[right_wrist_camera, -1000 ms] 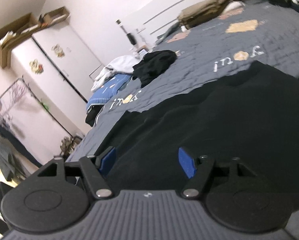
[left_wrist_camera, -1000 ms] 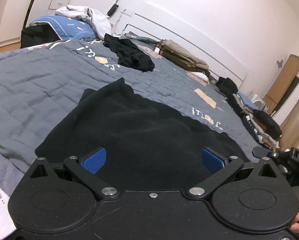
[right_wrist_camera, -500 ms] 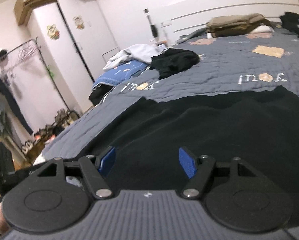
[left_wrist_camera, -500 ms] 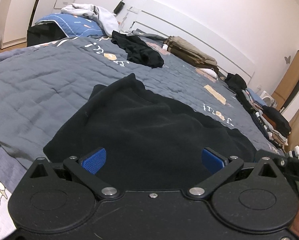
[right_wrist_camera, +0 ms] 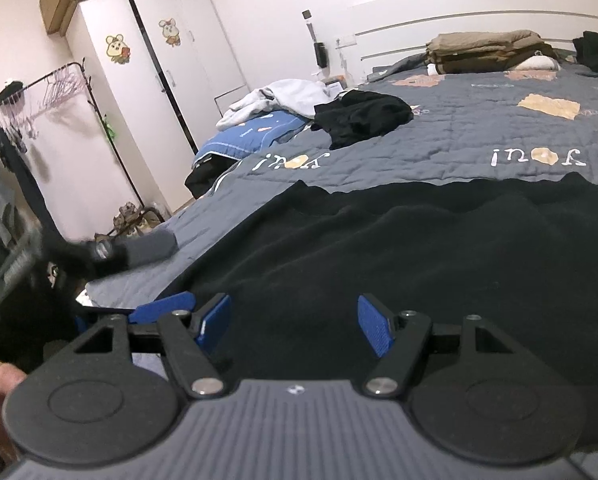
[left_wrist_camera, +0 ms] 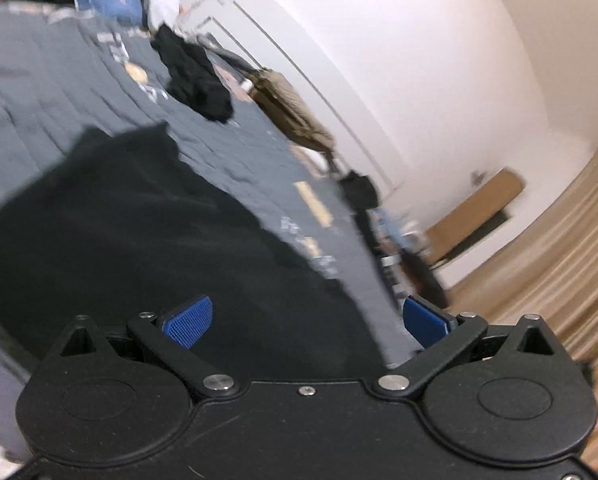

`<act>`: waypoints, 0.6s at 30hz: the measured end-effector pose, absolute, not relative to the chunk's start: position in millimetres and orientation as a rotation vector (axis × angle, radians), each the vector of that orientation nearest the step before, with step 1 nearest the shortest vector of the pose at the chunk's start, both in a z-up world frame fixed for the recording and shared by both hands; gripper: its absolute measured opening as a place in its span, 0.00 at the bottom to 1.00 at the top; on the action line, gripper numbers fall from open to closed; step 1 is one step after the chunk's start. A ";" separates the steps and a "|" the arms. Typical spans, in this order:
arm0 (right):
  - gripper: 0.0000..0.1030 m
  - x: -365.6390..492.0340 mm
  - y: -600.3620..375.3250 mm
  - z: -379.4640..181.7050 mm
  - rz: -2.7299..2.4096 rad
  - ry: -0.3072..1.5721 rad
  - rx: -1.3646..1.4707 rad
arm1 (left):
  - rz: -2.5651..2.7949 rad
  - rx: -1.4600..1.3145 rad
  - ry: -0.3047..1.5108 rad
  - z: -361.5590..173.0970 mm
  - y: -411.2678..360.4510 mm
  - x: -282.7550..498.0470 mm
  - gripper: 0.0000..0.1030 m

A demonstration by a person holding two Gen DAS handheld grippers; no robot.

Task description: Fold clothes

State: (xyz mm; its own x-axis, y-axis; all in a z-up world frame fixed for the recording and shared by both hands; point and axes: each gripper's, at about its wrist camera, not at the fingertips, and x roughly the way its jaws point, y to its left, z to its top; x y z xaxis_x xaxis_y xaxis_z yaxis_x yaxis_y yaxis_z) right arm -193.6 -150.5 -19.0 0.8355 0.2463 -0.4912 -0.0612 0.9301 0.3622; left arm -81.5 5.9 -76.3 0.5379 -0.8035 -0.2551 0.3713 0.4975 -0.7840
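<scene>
L tongs point(left_wrist_camera: 305, 320) swung right vs 0.5 s ago, view blurred; R tongs point(right_wrist_camera: 295, 326) steady. Both released, empty, over black garment point(right_wrist_camera: 399, 248) spread on bed point(right_wrist_camera: 439, 152). Prob repositioning for grasp.

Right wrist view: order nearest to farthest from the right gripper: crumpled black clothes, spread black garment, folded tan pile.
From the right gripper:
1. Spread black garment, directly ahead under the fingers.
2. Crumpled black clothes, mid-bed.
3. Folded tan pile, by the headboard, right.
</scene>
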 end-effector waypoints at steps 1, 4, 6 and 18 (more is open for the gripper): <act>0.68 -193.9 -152.3 -20.6 0.158 0.561 0.350 | -0.793 -0.764 0.682 -77.9 2.6 -77.5 1.00; 0.68 -192.4 -157.5 -25.3 0.132 0.573 0.364 | -0.828 -0.793 0.720 -80.9 -14.5 -67.8 1.00; 0.68 -192.4 -160.0 -27.5 0.122 0.576 0.368 | -0.868 -0.776 0.740 -81.0 -27.5 -63.4 1.00; 0.68 -192.1 -181.8 -38.0 0.067 0.593 0.385 | -0.788 -0.409 0.754 -81.9 -78.6 -42.5 1.00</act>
State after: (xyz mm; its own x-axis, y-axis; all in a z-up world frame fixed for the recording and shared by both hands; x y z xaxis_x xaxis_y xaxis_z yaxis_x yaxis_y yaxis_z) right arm -192.1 -181.8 -38.0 0.8294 0.1712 -0.5319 0.0474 0.9269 0.3722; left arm -42.5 -78.6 -81.9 0.4695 -0.7593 -0.4506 0.4844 0.6482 -0.5875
